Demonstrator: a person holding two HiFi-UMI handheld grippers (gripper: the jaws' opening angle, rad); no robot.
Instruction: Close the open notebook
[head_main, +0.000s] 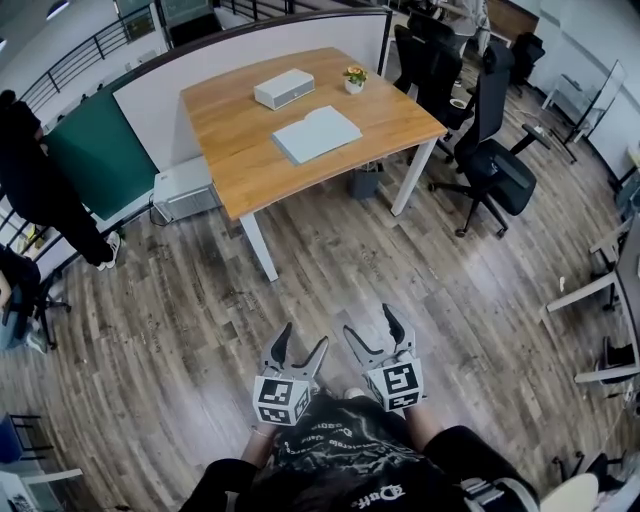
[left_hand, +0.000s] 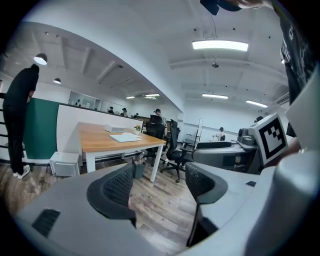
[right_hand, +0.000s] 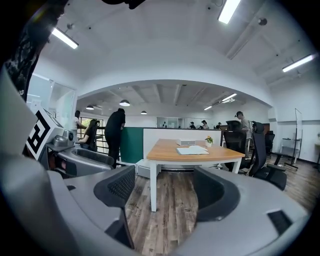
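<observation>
**Both grippers released, held over floor, notebook open on far surface**

Bottom of the head view: the person's dark printed shirt (head_main: 345, 462), with both grippers held just ahead of it, side by side and close together.

Left gripper (head_main: 303, 338): fingers (left_hand: 119, 187) spread apart with nothing between them, only wood floor (head_main: 200, 320) showing through the gap. Marker cube faces up toward the head camera.

Right gripper (head_main: 372, 322): fingers (right_hand: 116, 189) also spread and empty, floor and a leg of the surface visible in the gap. Both grippers point forward toward the surface, slightly down.

A stretch of bare floor lies between the grippers and the surface, so they are well apart from it.

Wooden surface (head_main: 235, 150) on white legs. Notebook (head_main: 317, 133) lies open and flat on it, pages up, toward the near right part of the top. White box (head_main: 284, 88) sits just behind the notebook. Small potted plant (head_main: 354, 78) stands right of the box, near the far edge.

A dark bin (head_main: 365, 182) is under the surface and a white unit (head_main: 185, 190) is on the floor at its left end. Black office chairs (head_main: 495, 155) stand at the right. Green and white partition (head_main: 100, 160) runs behind, with a person in black (head_main: 40, 185) standing at the far left.
</observation>
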